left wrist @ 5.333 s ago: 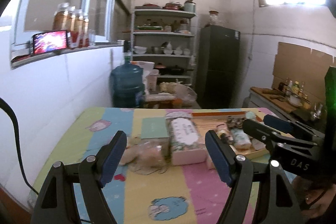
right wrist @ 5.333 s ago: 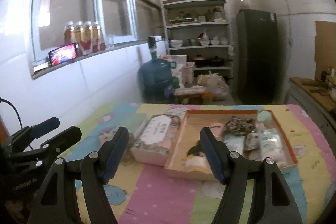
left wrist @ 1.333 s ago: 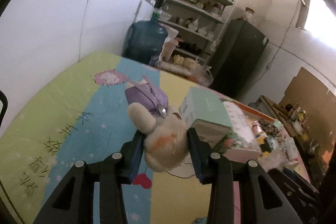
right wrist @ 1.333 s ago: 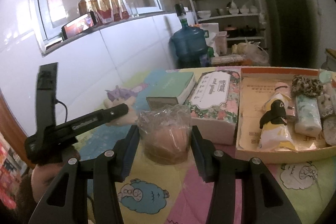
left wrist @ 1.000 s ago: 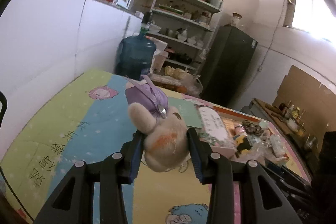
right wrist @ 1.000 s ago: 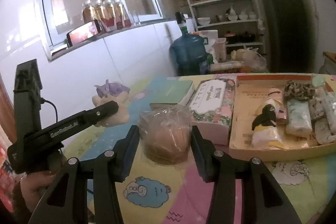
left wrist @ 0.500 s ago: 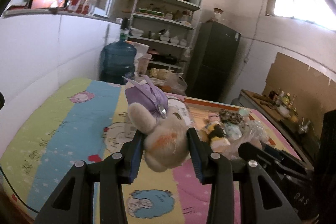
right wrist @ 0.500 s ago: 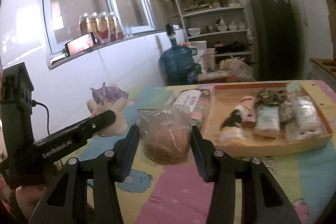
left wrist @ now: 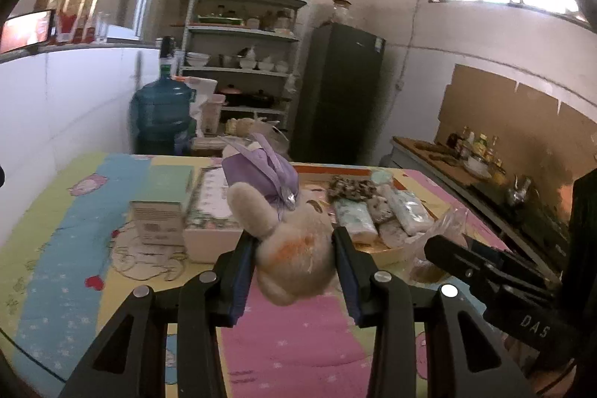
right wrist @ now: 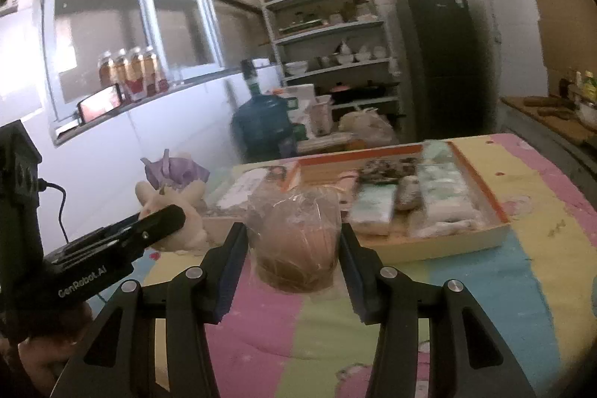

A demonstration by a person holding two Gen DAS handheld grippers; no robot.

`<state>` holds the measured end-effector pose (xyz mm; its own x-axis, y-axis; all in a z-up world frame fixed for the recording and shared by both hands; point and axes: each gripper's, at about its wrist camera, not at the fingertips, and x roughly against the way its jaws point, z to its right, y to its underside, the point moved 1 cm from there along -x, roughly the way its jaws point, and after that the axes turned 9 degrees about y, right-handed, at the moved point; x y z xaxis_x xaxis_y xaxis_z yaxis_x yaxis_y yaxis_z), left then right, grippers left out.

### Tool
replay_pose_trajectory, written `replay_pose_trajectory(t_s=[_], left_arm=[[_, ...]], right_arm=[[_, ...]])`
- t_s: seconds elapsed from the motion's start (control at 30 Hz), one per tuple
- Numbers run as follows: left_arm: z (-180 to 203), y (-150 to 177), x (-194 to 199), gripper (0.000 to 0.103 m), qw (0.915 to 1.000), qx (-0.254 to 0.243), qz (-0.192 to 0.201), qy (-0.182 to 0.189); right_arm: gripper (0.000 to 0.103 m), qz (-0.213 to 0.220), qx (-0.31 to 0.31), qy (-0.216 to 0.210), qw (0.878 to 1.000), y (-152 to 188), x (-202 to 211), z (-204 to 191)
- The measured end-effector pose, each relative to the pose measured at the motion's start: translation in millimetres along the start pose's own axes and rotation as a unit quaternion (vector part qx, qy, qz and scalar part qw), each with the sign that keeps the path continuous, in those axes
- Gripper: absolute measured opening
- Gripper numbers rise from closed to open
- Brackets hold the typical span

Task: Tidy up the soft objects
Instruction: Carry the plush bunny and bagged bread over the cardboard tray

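A table (left wrist: 67,241) under a pastel cartoon cloth fills the lower frame. On it at centre lie 2 boxes (left wrist: 164,200) side by side, touching, and right of them an orange-rimmed tray (right wrist: 481,234).

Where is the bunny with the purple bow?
The bunny is up off the table, squeezed in the left gripper, in front of the orange tray and beside the right gripper's bagged bun.

Your left hand-held gripper (left wrist: 294,265) carries the plush toy (left wrist: 289,237) left of the bagged bun (right wrist: 296,241) in your right hand-held gripper (right wrist: 294,262). Beyond them on the counter (right wrist: 466,290), two boxes (left wrist: 186,207) lie left of the tray (right wrist: 447,243). Soft packs (right wrist: 442,196) lie in that tray.
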<state>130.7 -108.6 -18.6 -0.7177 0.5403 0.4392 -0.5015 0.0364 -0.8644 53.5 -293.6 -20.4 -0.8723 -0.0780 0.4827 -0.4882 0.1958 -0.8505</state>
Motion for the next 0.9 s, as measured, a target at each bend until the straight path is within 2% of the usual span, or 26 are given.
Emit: replay_pose_trajectory(t_s=[0.4, 0.9], left_arm=[[31, 1, -33, 0.042, 0.9995, -0.025, -0.017, 0.001], [43, -1, -64, 0.042, 0.9990, -0.033, -0.030, -0.007]], right_arm=[[0.050, -0.002, -0.025, 0.016, 1.000, 1, -4, 48], [0.050, -0.001, -0.044, 0.006, 0.999, -8, -27, 73]])
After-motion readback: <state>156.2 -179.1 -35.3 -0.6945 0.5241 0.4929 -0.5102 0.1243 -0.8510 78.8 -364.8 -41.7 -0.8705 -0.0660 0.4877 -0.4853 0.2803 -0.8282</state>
